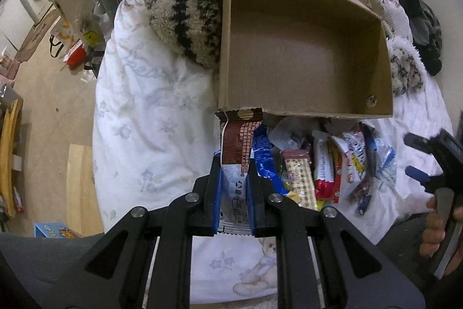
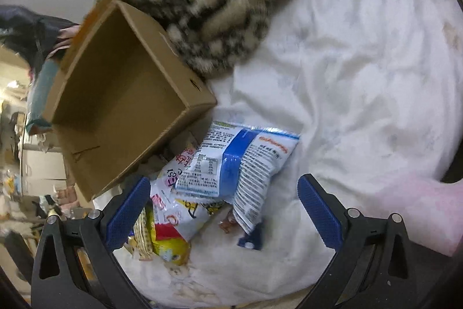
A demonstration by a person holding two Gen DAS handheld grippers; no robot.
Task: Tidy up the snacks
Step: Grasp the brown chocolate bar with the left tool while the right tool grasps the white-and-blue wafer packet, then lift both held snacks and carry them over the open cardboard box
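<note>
A brown-and-white snack packet [image 1: 235,161] is clamped between the blue pads of the left gripper [image 1: 234,193] at lower centre of the left wrist view; small print and a recycling mark are seen on it, but the wording cannot be read. Its top edge touches the near wall of the cardboard box [image 1: 303,109], which lies on the white bedsheet [image 1: 150,112] in the upper centre of the frame. More snacks are piled just below the box, among them a beige bar [image 1: 301,178]. In the right wrist view, the right gripper [image 2: 225,210] is spread wide over a blue-and-white bag [image 2: 240,161], gripping nothing; a nutrition table is printed on the bag, illegible.
</note>
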